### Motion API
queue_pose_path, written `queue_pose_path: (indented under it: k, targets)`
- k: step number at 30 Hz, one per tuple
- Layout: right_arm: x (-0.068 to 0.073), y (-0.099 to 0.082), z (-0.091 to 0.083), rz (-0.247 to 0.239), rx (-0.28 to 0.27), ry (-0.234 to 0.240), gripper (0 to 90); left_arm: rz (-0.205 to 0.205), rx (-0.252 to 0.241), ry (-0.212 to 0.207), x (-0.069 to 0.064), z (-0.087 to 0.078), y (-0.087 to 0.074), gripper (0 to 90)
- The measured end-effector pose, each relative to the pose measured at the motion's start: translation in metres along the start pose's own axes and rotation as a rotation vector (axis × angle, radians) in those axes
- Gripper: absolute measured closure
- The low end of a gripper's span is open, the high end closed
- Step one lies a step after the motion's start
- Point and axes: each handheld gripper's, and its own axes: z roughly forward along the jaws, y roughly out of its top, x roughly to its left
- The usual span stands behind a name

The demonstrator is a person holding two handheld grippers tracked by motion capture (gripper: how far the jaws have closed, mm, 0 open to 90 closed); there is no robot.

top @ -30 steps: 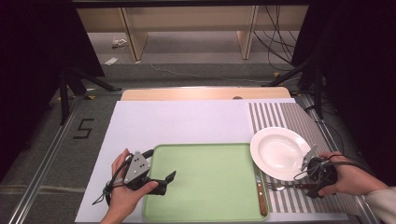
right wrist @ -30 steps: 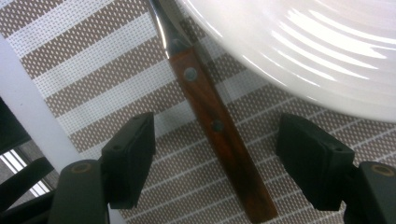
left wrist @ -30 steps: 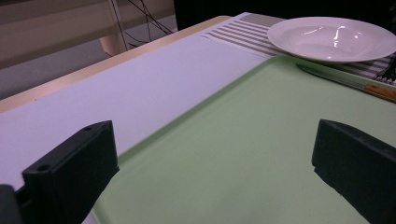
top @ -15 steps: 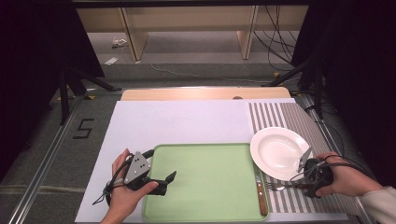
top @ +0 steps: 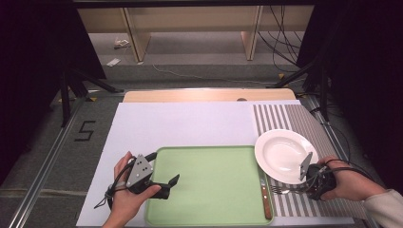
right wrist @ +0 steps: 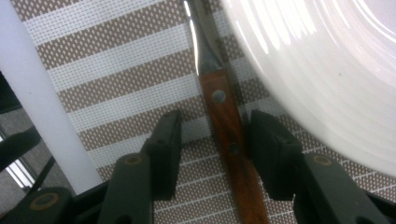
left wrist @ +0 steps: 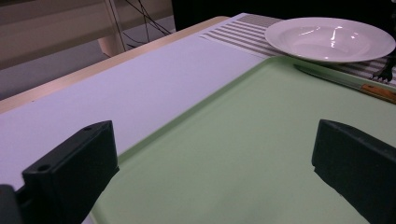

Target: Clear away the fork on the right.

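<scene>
A wooden-handled fork [right wrist: 224, 126] lies on the striped mat [top: 285, 118] beside the white plate [top: 280, 152]. My right gripper [right wrist: 215, 126] straddles its handle. The jaws have just been closing, with small gaps still showing on both sides of the wood, so it is open. From above, the right gripper [top: 299, 190] sits at the plate's near right, with the fork tines [top: 278, 190] pointing left. My left gripper [top: 172, 187] rests open over the left edge of the green tray [top: 214, 190]. Its jaws [left wrist: 215, 154] stand wide with nothing between them.
A wooden-handled knife [top: 264, 199] lies along the tray's right rim. A white sheet [top: 180, 123] covers the table under the tray. The plate [left wrist: 329, 38], knife [left wrist: 345, 83] and fork tines [left wrist: 386, 72] lie beyond the left gripper.
The right gripper has shifted slightly at the plate's near edge, down by the fork. The left hand has kept still.
</scene>
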Motion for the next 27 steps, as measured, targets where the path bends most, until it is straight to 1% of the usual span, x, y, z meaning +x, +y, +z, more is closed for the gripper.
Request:
queue_pose_path:
  k: [1,4,6,9,10,12,13,14,16,18,19,22,23,25,26,27]
  targets:
    - [0.0012,0.0008,-0.0004,-0.011,0.002,0.001,64.2,0.001,0.000,-0.001,0.0000,0.0001,0.0001,0.0]
    - [0.0017,0.0013,-0.0003,-0.017,0.004,0.001,65.9,-0.002,-0.001,0.000,0.0004,-0.0001,0.0002,0.0]
    - [0.0021,0.0024,-0.0005,-0.030,0.006,0.005,73.4,-0.003,-0.002,0.002,0.0010,-0.0005,0.0002,0.0]
    - [0.0021,0.0037,-0.0008,-0.035,0.017,0.004,74.2,-0.004,-0.002,0.002,0.0010,-0.0005,0.0003,0.0]
    - [0.0014,0.0047,-0.0007,-0.057,0.020,0.005,75.2,-0.003,-0.003,0.002,0.0008,-0.0005,0.0004,0.0]
    - [0.0018,0.0046,-0.0007,-0.063,0.022,0.001,75.9,-0.002,-0.003,0.001,0.0006,-0.0004,0.0004,0.0]
    - [0.0017,0.0045,-0.0008,-0.079,0.020,0.000,76.7,-0.002,-0.004,0.002,0.0005,-0.0002,0.0003,0.0]
    - [0.0030,0.0045,-0.0011,-0.072,0.020,0.005,77.1,-0.002,-0.003,0.002,0.0004,-0.0001,0.0003,0.0]
    - [0.0026,0.0035,-0.0011,-0.096,0.010,0.000,77.4,-0.001,-0.003,0.001,0.0003,-0.0004,0.0005,0.0]
    - [0.0027,0.0033,-0.0012,-0.095,0.007,0.001,77.5,-0.001,-0.004,0.001,0.0003,-0.0001,0.0004,0.0]
    - [0.0020,0.0030,-0.0013,-0.102,0.005,0.003,77.5,-0.002,0.000,0.000,0.0004,0.0000,0.0003,0.0]
    - [0.0016,0.0017,-0.0018,-0.090,-0.001,0.015,77.6,-0.002,0.002,0.001,0.0008,0.0000,0.0001,0.0]
    - [0.0008,0.0013,-0.0018,-0.094,-0.005,0.019,77.6,-0.002,0.002,0.001,0.0009,-0.0001,0.0001,0.0]
    - [0.0005,0.0006,-0.0019,-0.085,-0.014,0.035,77.6,-0.002,0.000,0.002,0.0007,-0.0003,0.0003,0.0]
    - [0.0000,0.0004,-0.0024,-0.096,-0.025,0.036,77.6,-0.002,-0.001,0.002,0.0007,-0.0004,0.0004,0.0]
    - [0.0002,-0.0005,-0.0044,-0.095,-0.039,0.053,77.7,-0.001,0.000,0.004,0.0008,-0.0004,0.0004,0.0]
